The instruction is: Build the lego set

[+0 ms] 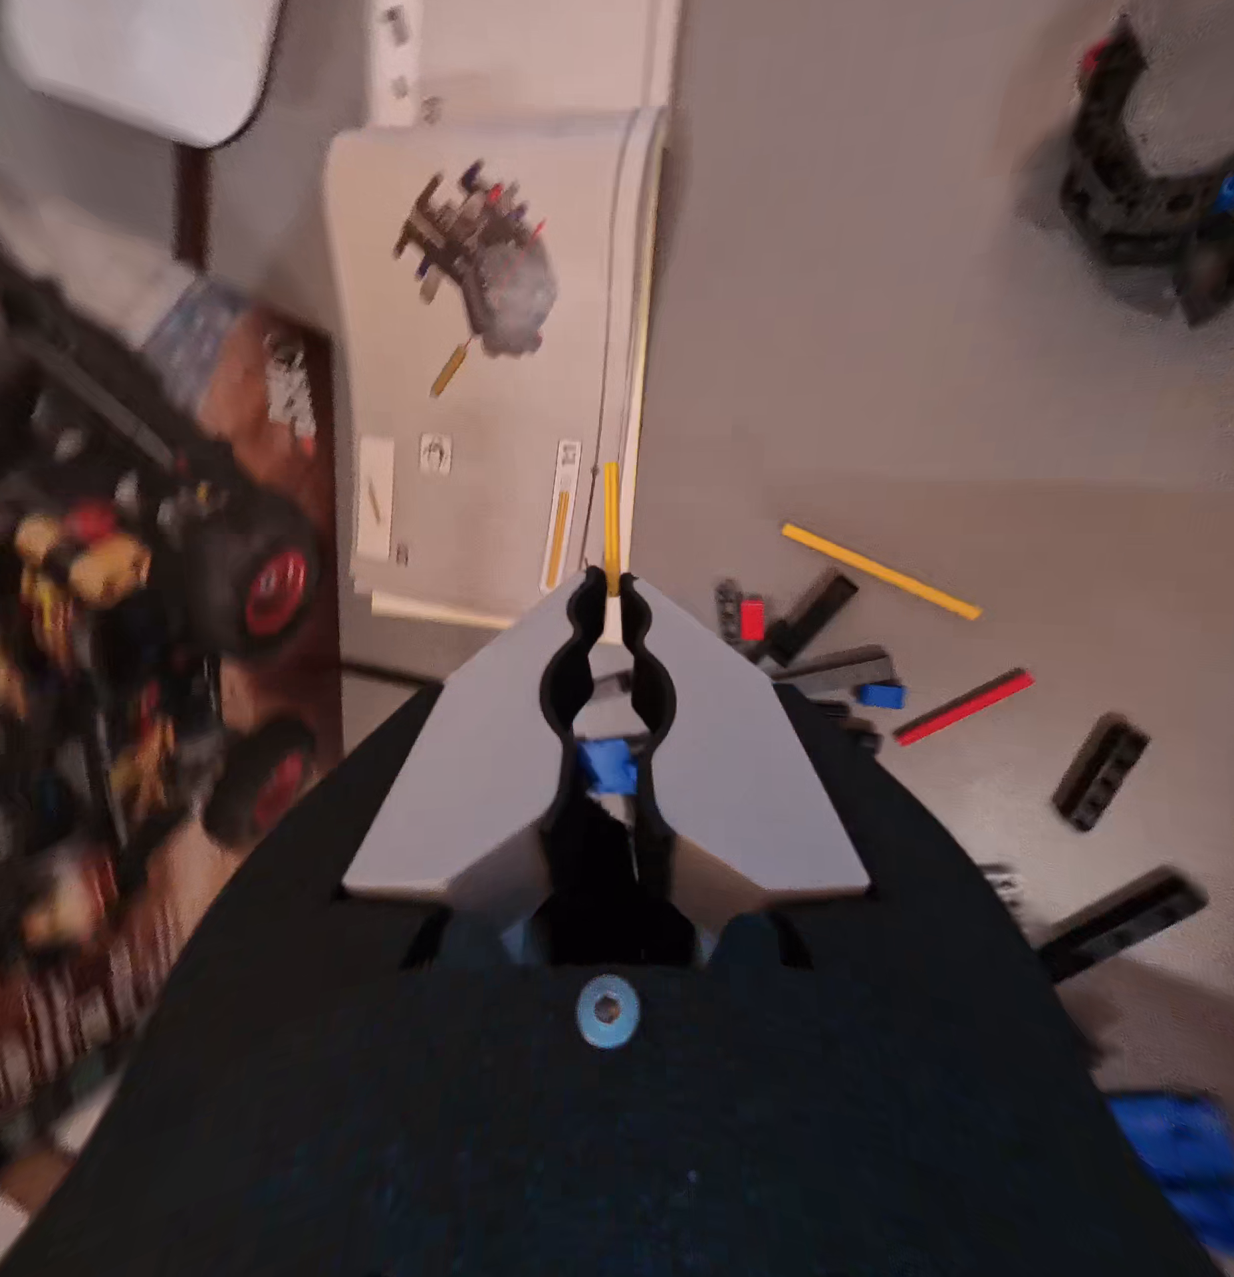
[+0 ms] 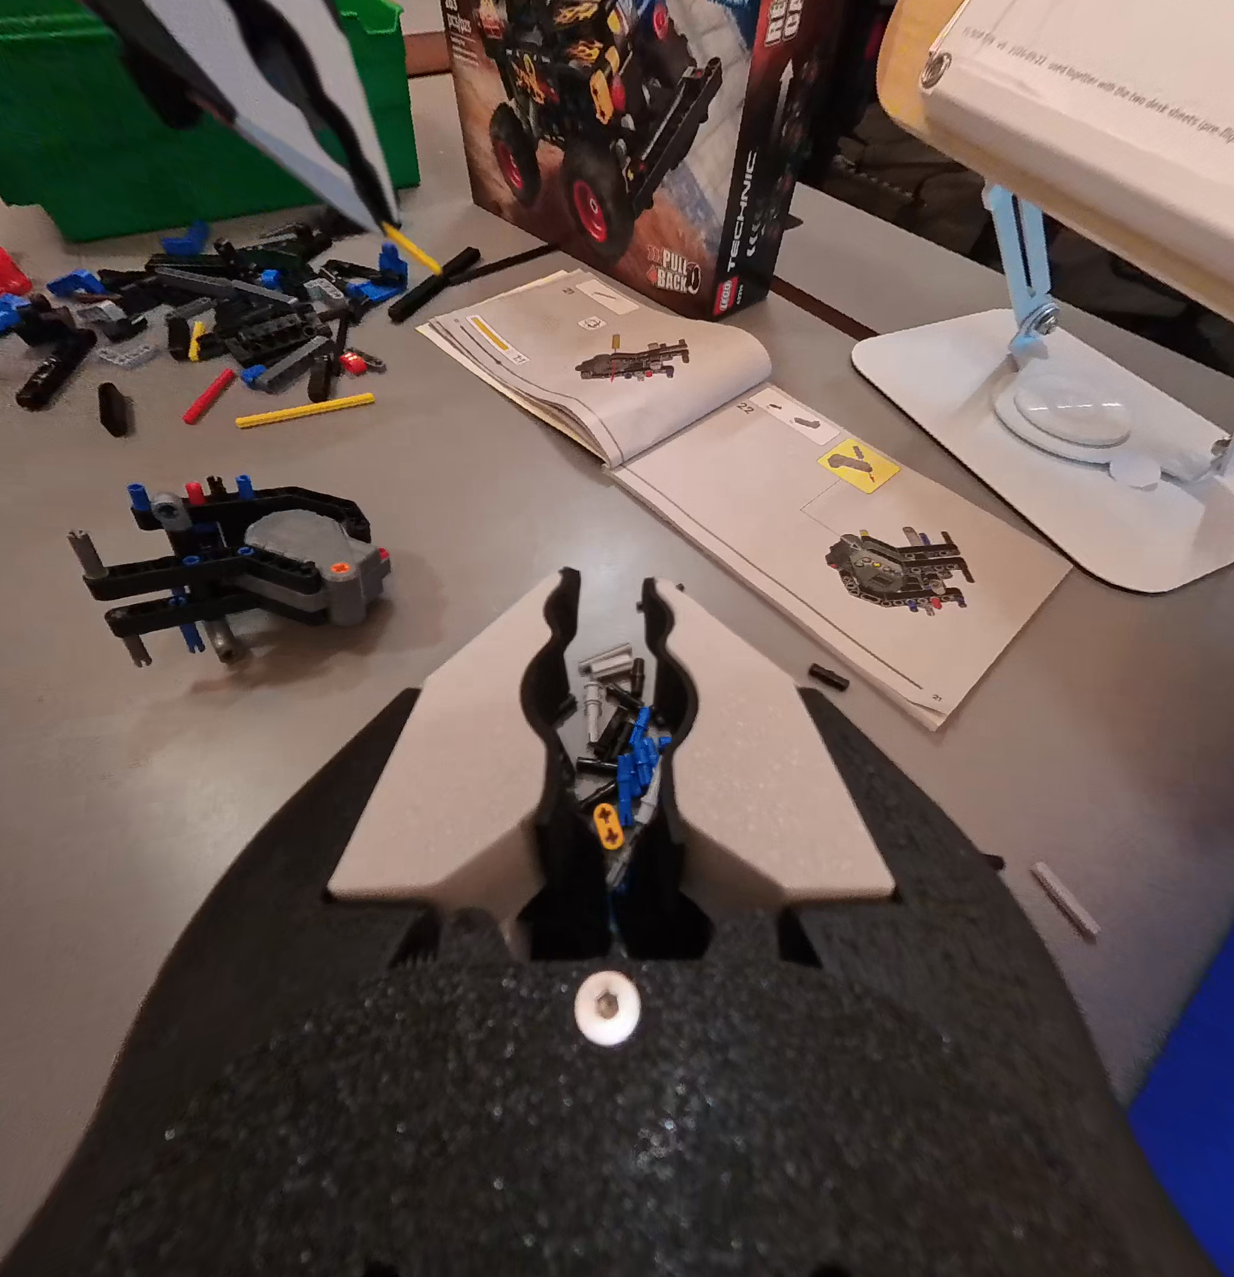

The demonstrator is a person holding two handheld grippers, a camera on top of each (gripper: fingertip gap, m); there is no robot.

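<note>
Your left claw (image 1: 611,584) pinches a yellow rod (image 1: 611,518) at its tips; your right claw (image 2: 609,587) hangs partly open, empty, over small pins (image 2: 628,746) near the printed box (image 2: 621,138).

Both wide-angle views are evenly lit from overhead, soft shadows being cast on the matte grey tabletop (image 2: 504,484), while the left wrist view is heavily smeared by motion blur and edges are bowed.
</note>
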